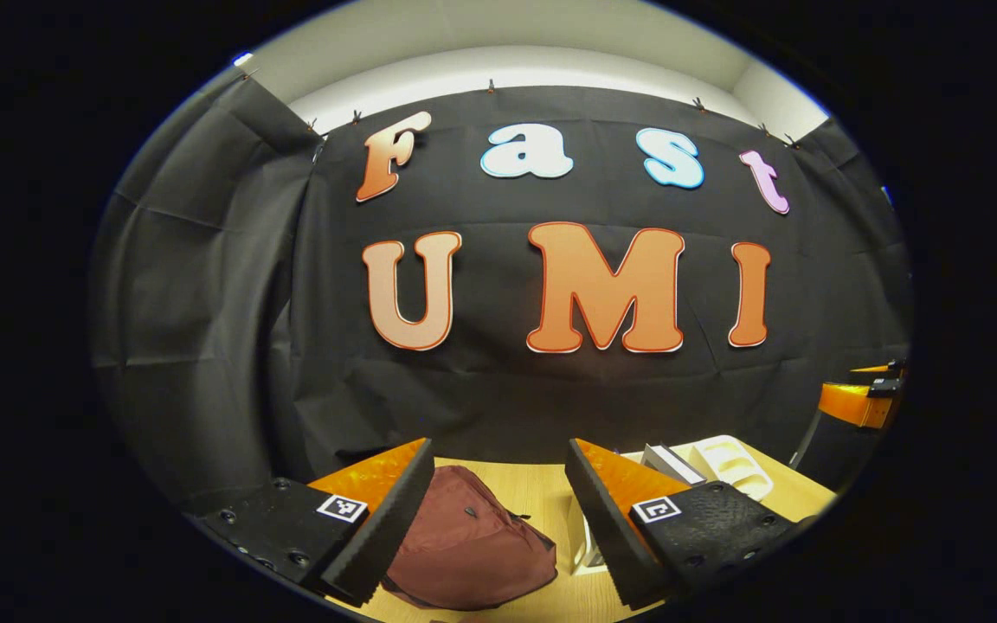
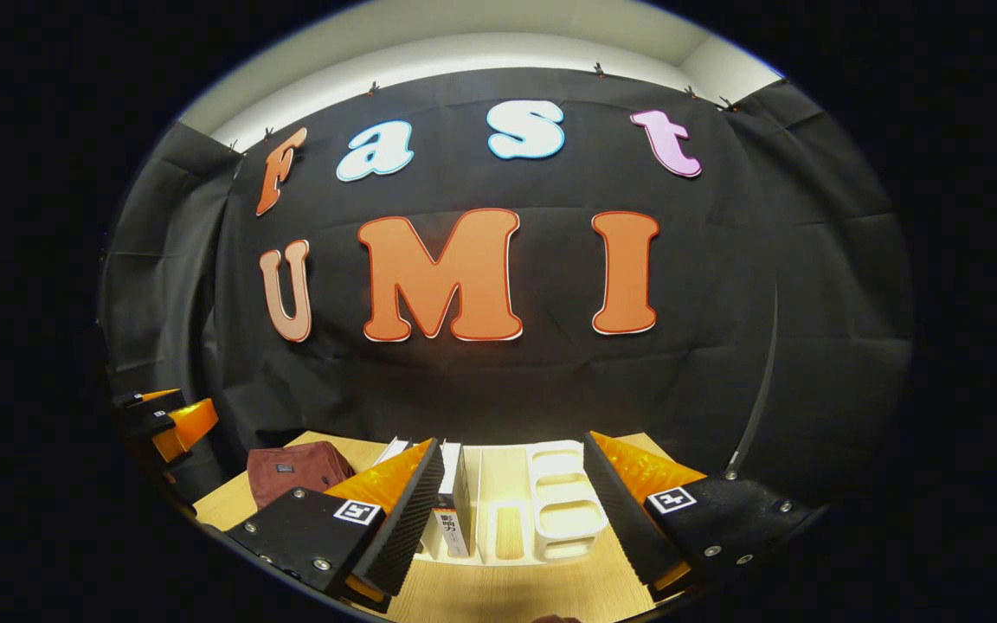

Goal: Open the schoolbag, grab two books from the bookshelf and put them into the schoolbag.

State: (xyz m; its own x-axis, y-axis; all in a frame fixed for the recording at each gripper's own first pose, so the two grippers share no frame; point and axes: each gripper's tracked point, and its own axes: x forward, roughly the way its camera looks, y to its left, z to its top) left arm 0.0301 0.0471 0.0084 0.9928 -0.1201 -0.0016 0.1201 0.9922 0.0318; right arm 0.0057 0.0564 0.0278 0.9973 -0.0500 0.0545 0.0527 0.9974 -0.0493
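A dark red schoolbag (image 1: 468, 545) lies on the wooden table (image 1: 542, 489), below and between the spread fingers of my left gripper (image 1: 498, 502), which is open and holds nothing. The schoolbag (image 2: 298, 469) also lies at the left of the right gripper view. A white bookshelf (image 2: 550, 502) stands on the table with books (image 2: 451, 497) upright in its left part. My right gripper (image 2: 511, 506) hovers open above and in front of the shelf, fingers apart, nothing between them. In the left gripper view the bookshelf (image 1: 728, 463) and a book (image 1: 672, 463) stand to the right of the bag.
The other gripper (image 2: 165, 424) shows at the left edge of the right gripper view. The other gripper (image 1: 862, 398) also shows at the right edge of the left gripper view. Black cloth closes off the back and sides behind the table (image 2: 507, 597).
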